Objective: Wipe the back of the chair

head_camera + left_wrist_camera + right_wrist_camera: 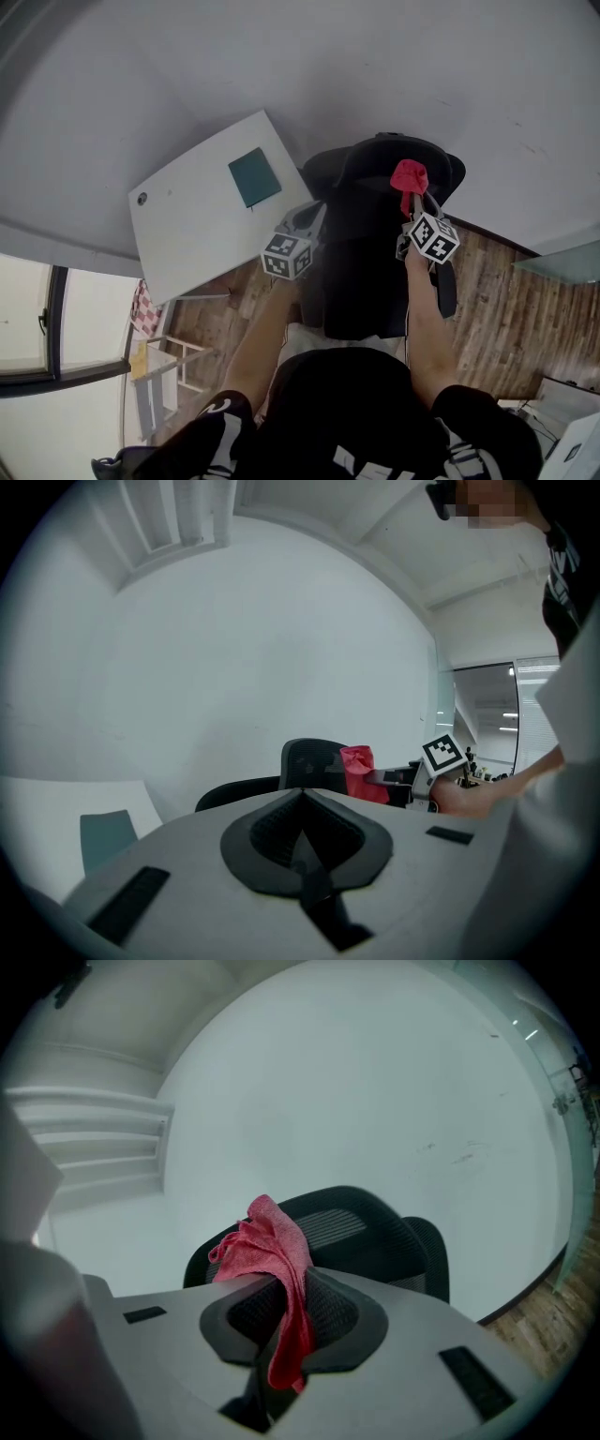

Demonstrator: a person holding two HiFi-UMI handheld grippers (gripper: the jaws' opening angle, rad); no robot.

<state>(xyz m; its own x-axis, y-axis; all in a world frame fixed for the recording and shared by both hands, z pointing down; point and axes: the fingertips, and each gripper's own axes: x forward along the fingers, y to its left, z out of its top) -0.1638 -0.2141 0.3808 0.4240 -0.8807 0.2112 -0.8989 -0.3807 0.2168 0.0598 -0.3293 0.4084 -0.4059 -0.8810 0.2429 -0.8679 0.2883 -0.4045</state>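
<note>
Right gripper [289, 1284] has its two jaws squeezed tight on a red cloth [270, 1241]. A bunch of the cloth pokes out past the jaws, and a tail of it hangs down between them. From the head view, this gripper [413, 202] holds the cloth [409, 175] up by the top of the black chair [370, 173]. I cannot tell if the cloth is touching the chair back or is just beside it.

Left gripper [302, 797] has its jaws closed together with nothing in them. It [306, 217] hangs near the left side of the chair and does no work.

The chair back [370, 1227] is a dark net with a rounded top. It stands right ahead of the cloth, with the white wall behind it. A white desk [192, 230] is to the left of the chair, and a small green pad [254, 176] lies on it. The floor [492, 281] under it all is brown wood.

I think the wiping is just about to start, or is at the top of a stroke. Next, the cloth should be pressed flat on the net and rubbed across and down. The grip must be kept tight so the cloth does not slip out. The empty gripper could hold the chair so it does not spin or roll away.
</note>
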